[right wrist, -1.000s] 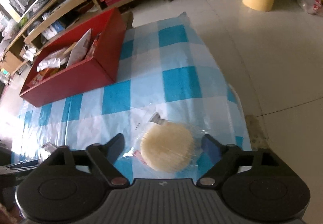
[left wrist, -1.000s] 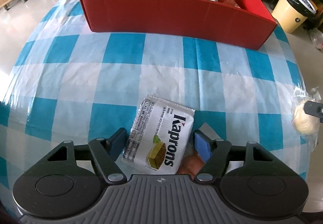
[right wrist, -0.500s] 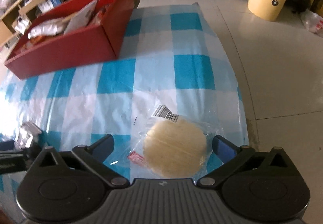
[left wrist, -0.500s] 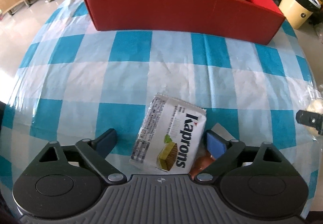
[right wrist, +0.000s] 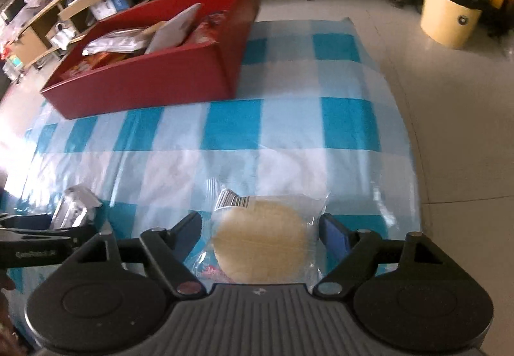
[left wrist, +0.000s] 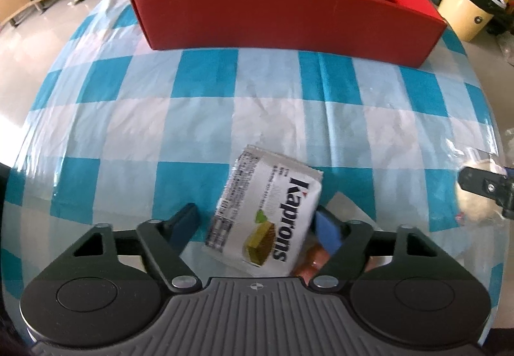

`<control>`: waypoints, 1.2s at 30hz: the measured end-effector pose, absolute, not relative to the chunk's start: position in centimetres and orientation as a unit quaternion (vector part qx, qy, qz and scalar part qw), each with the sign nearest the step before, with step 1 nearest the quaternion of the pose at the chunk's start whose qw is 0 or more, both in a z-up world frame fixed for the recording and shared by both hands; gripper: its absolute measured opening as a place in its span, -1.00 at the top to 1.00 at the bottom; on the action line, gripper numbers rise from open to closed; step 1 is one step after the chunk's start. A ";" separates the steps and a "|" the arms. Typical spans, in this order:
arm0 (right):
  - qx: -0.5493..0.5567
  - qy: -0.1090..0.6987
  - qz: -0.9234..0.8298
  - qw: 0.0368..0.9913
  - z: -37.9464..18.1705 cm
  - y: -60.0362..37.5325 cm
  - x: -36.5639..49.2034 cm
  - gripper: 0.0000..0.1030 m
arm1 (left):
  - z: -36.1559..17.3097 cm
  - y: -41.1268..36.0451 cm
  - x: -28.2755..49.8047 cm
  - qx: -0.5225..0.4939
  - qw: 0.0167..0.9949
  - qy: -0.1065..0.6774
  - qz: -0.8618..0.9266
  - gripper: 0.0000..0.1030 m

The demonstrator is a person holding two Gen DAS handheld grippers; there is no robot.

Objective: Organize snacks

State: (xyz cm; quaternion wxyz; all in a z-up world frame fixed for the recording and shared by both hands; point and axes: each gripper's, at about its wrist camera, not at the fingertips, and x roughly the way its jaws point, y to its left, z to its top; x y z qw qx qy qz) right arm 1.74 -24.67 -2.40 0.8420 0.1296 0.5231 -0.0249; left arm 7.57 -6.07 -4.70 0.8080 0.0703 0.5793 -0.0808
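A white Kaprons wafer pack (left wrist: 266, 218) lies on the blue-checked tablecloth (left wrist: 205, 137) between the jaws of my left gripper (left wrist: 255, 224). The jaws are closing; the right pad meets the pack's edge and the left pad stands a little apart. My right gripper (right wrist: 260, 232) straddles a round pale cracker in a clear wrapper (right wrist: 260, 243). Its jaws are closing too, with the pads at the wrapper's edges, off the disc. The red box (left wrist: 289, 18) holds several snack bags at the far side of the cloth.
Something orange-red (left wrist: 308, 259) peeks out under the wafer pack. A yellow bin (right wrist: 449, 18) stands on the floor past the table's right edge. Shelves (right wrist: 96, 2) run behind the red box (right wrist: 144, 89). The cloth drops off close to the right of the cracker.
Both pairs of jaws spread wide, then narrowed around their snacks. The right gripper slid sideways over the cracker and rolled a little. The wafer pack has tilted slightly.
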 end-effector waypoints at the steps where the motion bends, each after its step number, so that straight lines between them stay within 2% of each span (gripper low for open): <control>1: 0.138 0.522 -0.021 0.842 -2.3 -24.7 1.8 -0.45 | -4.6 -6.1 7.5 0.071 0.808 0.579 -0.081 -0.49; 5: 0.142 0.516 -0.006 0.845 -2.1 -23.7 2.3 -0.39 | -4.5 -5.9 7.6 0.069 0.810 0.578 -0.076 -0.36; 10: 0.123 0.516 0.015 0.848 -2.2 -21.6 3.5 -0.40 | -4.5 -5.7 7.6 0.066 0.810 0.578 -0.073 -0.38; 13: 0.096 0.520 0.010 0.849 -2.4 -20.5 4.2 -0.44 | -4.8 -6.1 7.4 0.083 0.814 0.571 -0.068 -0.57; 15: 0.098 0.521 0.008 0.848 -2.5 -20.4 4.3 -0.54 | -5.0 -5.8 7.6 0.083 0.815 0.571 -0.059 -0.76; 18: 0.114 0.531 0.006 0.839 -3.4 -21.1 4.3 -0.65 | -5.4 -4.8 8.1 0.061 0.810 0.581 -0.053 -0.90; 24: 0.119 0.536 0.005 0.836 -4.2 -21.2 4.0 -0.74 | -5.4 -4.8 8.1 0.067 0.811 0.579 -0.047 -1.00; 26: 0.115 0.542 0.017 0.832 -4.6 -20.8 4.3 -1.00 | -5.5 -4.7 8.2 0.065 0.811 0.579 -0.048 -1.00; 30: 0.025 0.564 -0.002 0.826 -5.2 -18.1 5.1 -0.99 | -5.5 -4.6 7.9 0.064 0.814 0.576 -0.045 -1.00; 33: 0.025 0.563 -0.008 0.826 -5.3 -18.1 5.5 -0.99 | -5.4 -4.5 7.9 0.062 0.815 0.574 -0.049 -1.00; 36: 0.029 0.520 -0.024 0.853 -5.6 -18.4 4.8 -0.99 | -5.4 -4.7 7.7 0.066 0.818 0.570 -0.053 -1.00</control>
